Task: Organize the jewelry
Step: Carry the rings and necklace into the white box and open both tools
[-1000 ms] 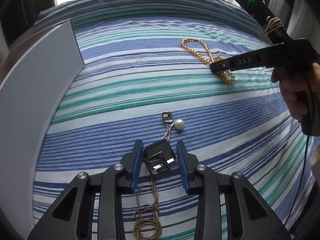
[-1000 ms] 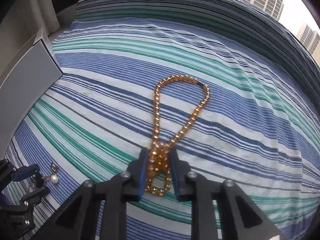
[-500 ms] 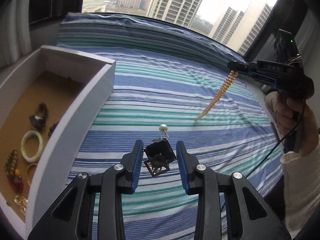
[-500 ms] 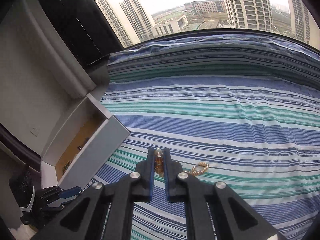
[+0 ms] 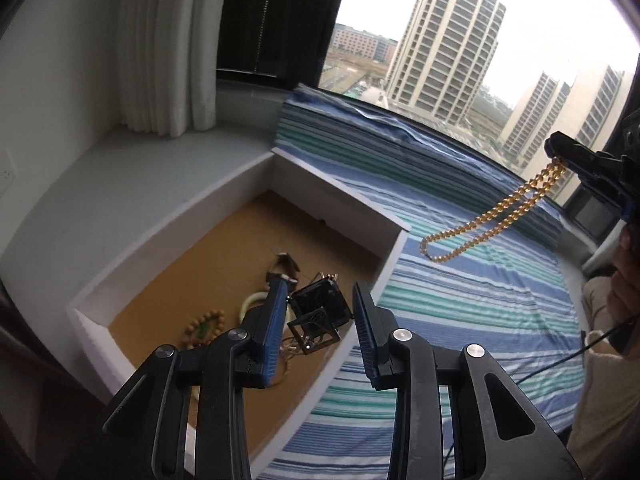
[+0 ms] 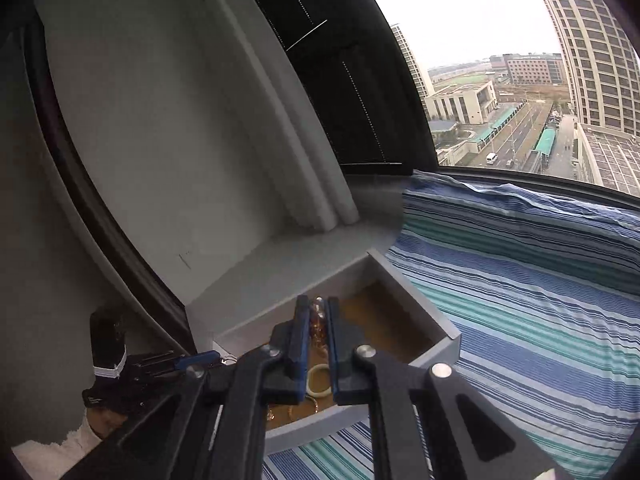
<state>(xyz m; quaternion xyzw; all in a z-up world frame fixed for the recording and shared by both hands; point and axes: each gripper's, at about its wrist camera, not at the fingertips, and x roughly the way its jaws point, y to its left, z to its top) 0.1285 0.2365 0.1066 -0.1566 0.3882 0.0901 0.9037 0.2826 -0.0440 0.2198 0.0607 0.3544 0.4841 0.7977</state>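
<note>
A striped sheet (image 5: 472, 304) covers the ledge under the window, and at its left edge stands a white box (image 5: 344, 208) with a brown floor, where a pale bangle (image 5: 252, 304), a ring of tan beads (image 5: 206, 322) and a dark watch (image 5: 286, 266) lie. Over the box's near corner the left gripper (image 5: 320, 316) has its fingers narrowly set on a black cube pendant (image 5: 320, 306), held clear of the box floor. Off to the right the right gripper (image 6: 319, 330) is pinched tight on a gold bead necklace (image 5: 492, 216), which hangs in a loop in the air above the sheet, short of the box.
</note>
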